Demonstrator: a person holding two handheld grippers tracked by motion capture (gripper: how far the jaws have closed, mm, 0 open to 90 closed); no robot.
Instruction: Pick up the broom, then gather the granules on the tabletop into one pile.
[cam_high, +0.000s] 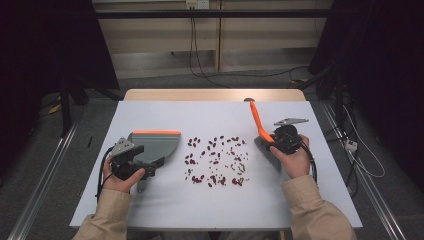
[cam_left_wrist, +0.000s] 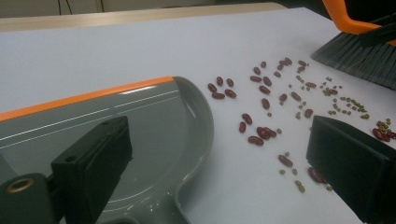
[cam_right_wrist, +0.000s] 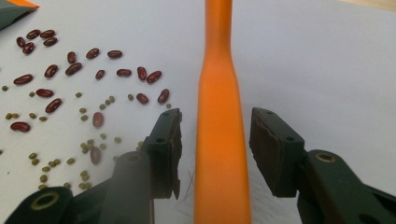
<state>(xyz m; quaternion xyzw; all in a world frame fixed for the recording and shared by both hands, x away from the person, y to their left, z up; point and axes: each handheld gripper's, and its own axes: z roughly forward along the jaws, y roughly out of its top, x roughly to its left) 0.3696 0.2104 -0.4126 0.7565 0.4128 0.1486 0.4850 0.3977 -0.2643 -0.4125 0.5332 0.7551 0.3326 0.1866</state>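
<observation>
The brush (cam_high: 260, 131) sits at the right side of the worktop (cam_high: 165, 205), bristles down beside the scattered beans (cam_high: 216, 160), its orange handle (cam_right_wrist: 219, 130) leaning up and away toward the far edge. The right tongs (cam_right_wrist: 215, 140) straddle that handle, pads standing clear of it on both sides. The right hand (cam_high: 295, 159) comes in low from the near edge. The left tongs (cam_high: 131, 162) are spread wide over the grey dustpan (cam_left_wrist: 154, 121), gripping nothing.

You have nothing to read here: no text, label, brand, number or sign shows on the dustpan (cam_high: 152, 145), the brush (cam_high: 260, 125), the table (cam_high: 210, 200) or anything else in your views.
</observation>
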